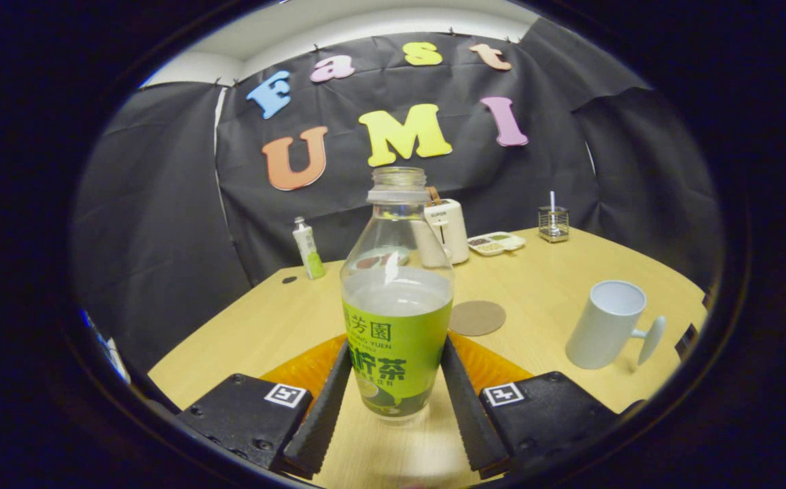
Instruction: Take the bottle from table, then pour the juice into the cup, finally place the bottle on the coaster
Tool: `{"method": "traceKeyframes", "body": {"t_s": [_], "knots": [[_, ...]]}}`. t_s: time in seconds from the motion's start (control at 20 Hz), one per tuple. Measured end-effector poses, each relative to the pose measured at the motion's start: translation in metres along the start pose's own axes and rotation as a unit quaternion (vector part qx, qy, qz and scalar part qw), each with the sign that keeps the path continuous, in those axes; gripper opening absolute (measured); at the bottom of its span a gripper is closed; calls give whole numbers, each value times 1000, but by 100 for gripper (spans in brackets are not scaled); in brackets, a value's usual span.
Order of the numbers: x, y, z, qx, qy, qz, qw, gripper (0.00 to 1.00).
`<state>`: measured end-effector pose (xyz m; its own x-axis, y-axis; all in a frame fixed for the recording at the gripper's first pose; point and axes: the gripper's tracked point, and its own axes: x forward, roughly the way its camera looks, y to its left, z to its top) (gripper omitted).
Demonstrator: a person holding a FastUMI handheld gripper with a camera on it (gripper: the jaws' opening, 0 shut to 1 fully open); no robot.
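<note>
Gripper view: we see our tool [396, 387] pinching the uncapped bottle [397, 299], upright on the pale wooden counter [277, 326], both fingers pressed to its green label. Open room lies beyond toward the round coaster [477, 318] and, well apart, the smooth white cup [606, 324] near the counter's edge.

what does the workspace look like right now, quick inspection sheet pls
surface: pale wooden table, with a small dark spot near its far edge.
job's things: open bottle upright, part full; white cup upright and round coaster beyond the tongs.
clutter: small tube bottle, white appliance, divided tray, glass holder with straw.
grippers: tongs around the bottle's lower body, fingers at its sides; contact unclear.
cables: nothing seen.
surroundings: black cloth wall.
</note>
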<state>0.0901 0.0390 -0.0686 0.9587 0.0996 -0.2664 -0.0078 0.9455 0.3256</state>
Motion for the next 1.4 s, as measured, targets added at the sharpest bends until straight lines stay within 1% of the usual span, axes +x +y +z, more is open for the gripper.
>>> {"method": "traceKeyframes", "body": {"t_s": [0.15,0.3,0.45,0.55,0.7,0.85,1.0,1.15,1.3,1.4], "knots": [[2,3,13,59,-12,33,998,80],[7,-2,18,102,-18,49,993,80],[11,-3,27,158,-28,78,984,80],[13,0,33,208,-40,108,971,80],[18,-3,37,266,-53,130,954,79],[22,-10,38,316,-58,142,936,79],[25,-15,43,372,-70,160,912,79],[28,-22,46,418,-81,169,889,79],[26,-27,53,449,-92,174,871,79],[25,-31,59,473,-102,178,857,79]]}}
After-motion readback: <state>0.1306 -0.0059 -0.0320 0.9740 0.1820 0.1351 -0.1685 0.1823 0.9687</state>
